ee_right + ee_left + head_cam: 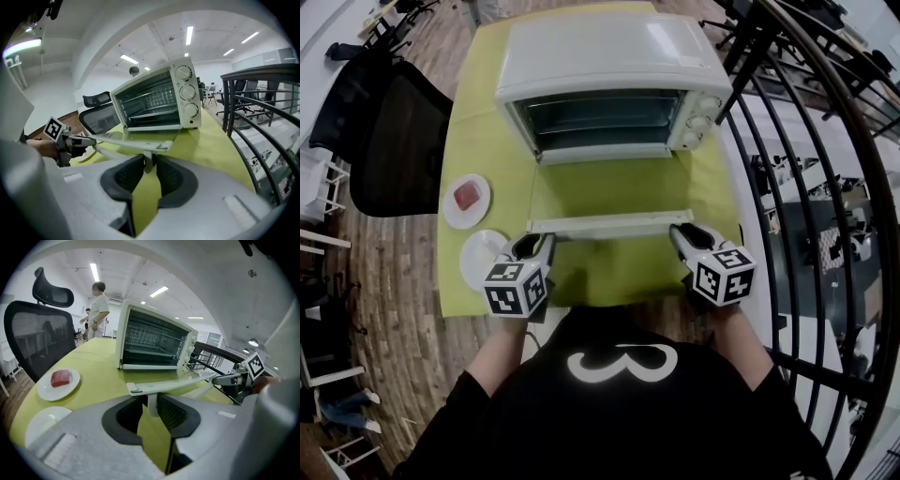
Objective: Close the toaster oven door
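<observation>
Left gripper (pixel 538 240) and right gripper (pixel 681 232) clench their fingers on the two ends of the door handle (pixel 609 223). The open door (pixel 609 192) lies flat toward the table's (pixel 478 112) near edge, with the handle running left-right and the toaster oven (pixel 609 56) beyond.

Toaster oven (pixel 609 56), door handle (pixel 609 223), plates (pixel 450 208): white. Table cover (pixel 487 141): yellow-green. Slab (pixel 468 196): red. Marker cubes (pixel 516 287): black-and-white square pattern. Chair (pixel 398 141): black mesh. Floor (pixel 384 281): brown wood grain.
</observation>
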Tool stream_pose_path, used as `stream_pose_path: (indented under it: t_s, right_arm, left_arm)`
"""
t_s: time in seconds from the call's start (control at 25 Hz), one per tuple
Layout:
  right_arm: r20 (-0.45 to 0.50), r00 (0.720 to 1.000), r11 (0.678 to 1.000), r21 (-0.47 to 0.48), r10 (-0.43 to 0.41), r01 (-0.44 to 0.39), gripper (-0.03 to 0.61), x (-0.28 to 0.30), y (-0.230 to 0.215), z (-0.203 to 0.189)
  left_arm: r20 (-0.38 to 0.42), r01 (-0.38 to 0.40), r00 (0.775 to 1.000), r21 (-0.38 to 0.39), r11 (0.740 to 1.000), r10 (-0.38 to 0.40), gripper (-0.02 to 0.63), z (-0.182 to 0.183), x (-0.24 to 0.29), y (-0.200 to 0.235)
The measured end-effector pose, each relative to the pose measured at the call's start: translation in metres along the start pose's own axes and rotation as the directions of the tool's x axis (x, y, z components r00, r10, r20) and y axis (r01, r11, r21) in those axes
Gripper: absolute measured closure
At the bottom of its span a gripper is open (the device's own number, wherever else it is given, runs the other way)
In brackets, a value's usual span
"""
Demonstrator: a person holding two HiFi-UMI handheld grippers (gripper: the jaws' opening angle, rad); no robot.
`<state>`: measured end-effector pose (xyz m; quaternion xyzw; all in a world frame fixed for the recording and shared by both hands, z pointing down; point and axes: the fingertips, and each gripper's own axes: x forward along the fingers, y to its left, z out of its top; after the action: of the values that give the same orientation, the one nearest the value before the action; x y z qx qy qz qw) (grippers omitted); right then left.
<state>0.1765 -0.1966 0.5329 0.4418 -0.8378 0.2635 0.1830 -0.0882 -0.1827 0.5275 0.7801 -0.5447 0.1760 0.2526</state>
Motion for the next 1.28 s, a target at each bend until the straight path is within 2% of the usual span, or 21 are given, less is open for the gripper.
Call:
stream_pose_path:
  t_s: [0.16,0.32,1.0,1.28]
  right_arm:
    - [0.027,1.000,1.000,0.012,-0.002,0.002,0.493,-0.006,0.003,0.018]
    - [0.049,0.999,1.000,0.017,-0.006,0.005,0.494,-0.012,0.005,0.033]
    - [0.142,0.988,0.997,0.045,-0.062,0.056,0.497,-0.022,0.010,0.113]
    - [0.167,0.983,0.997,0.042,-0.078,0.072,0.497,-0.020,0.009,0.135]
  left_arm:
    - [0.025,0.008,1.000,0.019,1.000,-0.008,0.510,0.019,-0.005,-0.001]
    - [0.047,0.022,0.999,-0.002,1.000,-0.022,0.509,0.035,-0.009,-0.002]
    - [0.069,0.137,0.988,-0.020,0.990,-0.135,0.502,0.114,-0.013,0.000]
    - [0.076,0.183,0.981,-0.062,0.981,-0.178,0.499,0.136,-0.010,0.003]
